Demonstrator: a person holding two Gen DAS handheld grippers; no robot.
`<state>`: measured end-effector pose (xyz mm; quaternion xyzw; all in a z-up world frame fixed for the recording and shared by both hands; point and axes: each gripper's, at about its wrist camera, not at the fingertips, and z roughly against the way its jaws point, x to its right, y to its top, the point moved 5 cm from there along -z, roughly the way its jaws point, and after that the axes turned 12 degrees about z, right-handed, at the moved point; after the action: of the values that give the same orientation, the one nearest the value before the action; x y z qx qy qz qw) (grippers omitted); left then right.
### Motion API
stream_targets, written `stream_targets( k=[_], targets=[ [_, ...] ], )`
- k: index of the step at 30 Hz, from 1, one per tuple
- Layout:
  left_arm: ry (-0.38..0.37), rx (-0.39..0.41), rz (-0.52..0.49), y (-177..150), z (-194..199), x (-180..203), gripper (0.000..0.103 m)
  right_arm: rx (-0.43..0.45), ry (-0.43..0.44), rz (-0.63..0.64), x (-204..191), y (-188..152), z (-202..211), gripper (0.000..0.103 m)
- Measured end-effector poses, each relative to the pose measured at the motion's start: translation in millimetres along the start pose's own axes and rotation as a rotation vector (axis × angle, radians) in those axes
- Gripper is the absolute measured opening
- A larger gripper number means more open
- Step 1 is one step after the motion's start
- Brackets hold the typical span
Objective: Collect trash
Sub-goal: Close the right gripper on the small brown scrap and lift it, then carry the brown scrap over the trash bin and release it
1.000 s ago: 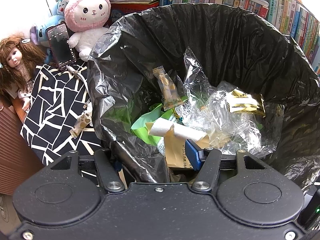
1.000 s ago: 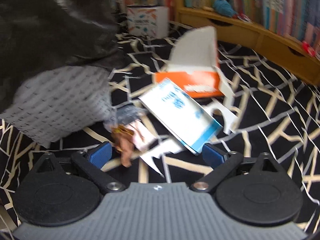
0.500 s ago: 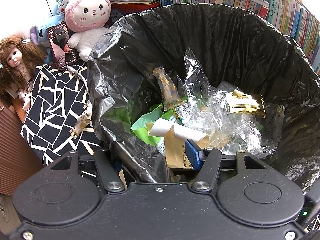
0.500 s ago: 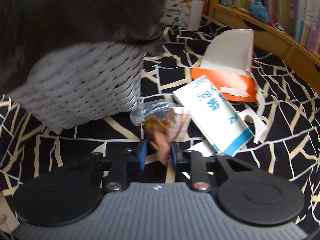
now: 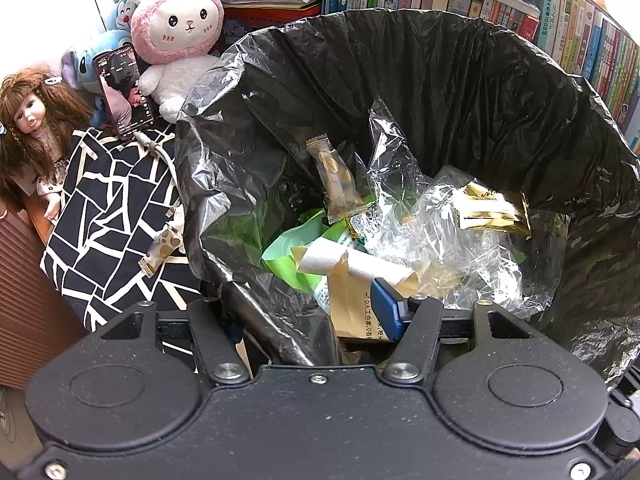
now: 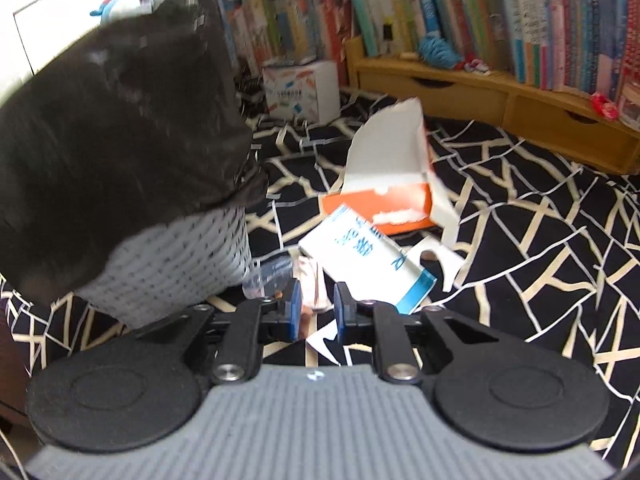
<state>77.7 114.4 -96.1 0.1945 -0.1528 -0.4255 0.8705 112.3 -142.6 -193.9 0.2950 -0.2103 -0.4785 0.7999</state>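
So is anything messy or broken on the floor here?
Yes. A torn orange and white box lies ripped open on the patterned cloth, with a blue and white carton tipped against it. One candy wrapper lies outside the lined bin, beside its edge.

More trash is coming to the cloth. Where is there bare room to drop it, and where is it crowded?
Bare cloth lies right of the orange box, up to the wooden shelf. Crowded: between the bin and the white-blue box, where wrappers pile at the right tongs.
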Motion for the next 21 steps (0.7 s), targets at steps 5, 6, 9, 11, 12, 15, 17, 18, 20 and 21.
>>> stream_targets(
  k=[5, 6, 9, 11, 12, 15, 17, 18, 20, 21],
  targets=[
    [-0.002, 0.002, 0.002, 0, 0, -1, 0.058, 0.004, -0.009, 0.009, 1, 1, 7, 0.03],
    [-0.001, 0.002, 0.002, 0, 0, -1, 0.058, -0.008, -0.012, 0.02, -1, -1, 5, 0.033],
    [-0.001, 0.002, 0.001, 0, 0, 0, 0.058, -0.041, -0.008, 0.055, -9, -6, -7, 0.061],
    [-0.002, 0.001, -0.002, 0, 0, -1, 0.058, -0.058, 0.0, 0.091, -17, -9, -17, 0.065],
    [-0.002, 0.001, -0.003, 0, 0, 0, 0.058, -0.068, 0.001, 0.111, -22, -10, -23, 0.066],
    [-0.001, 0.001, -0.006, -1, 1, 1, 0.058, -0.107, 0.003, 0.147, -32, -14, -44, 0.067],
    [0.001, 0.002, -0.008, -1, 0, 1, 0.058, -0.141, -0.001, 0.152, -36, -16, -58, 0.066],
    [0.001, 0.002, -0.009, -1, 0, 1, 0.058, -0.158, -0.006, 0.148, -37, -17, -63, 0.059],
    [0.001, 0.002, -0.01, -1, 0, 1, 0.058, -0.167, -0.026, 0.134, -37, -17, -64, 0.028],
    [0.0, 0.003, -0.008, -1, 0, 1, 0.058, -0.157, -0.03, 0.128, -37, -16, -61, 0.028]
  ],
)
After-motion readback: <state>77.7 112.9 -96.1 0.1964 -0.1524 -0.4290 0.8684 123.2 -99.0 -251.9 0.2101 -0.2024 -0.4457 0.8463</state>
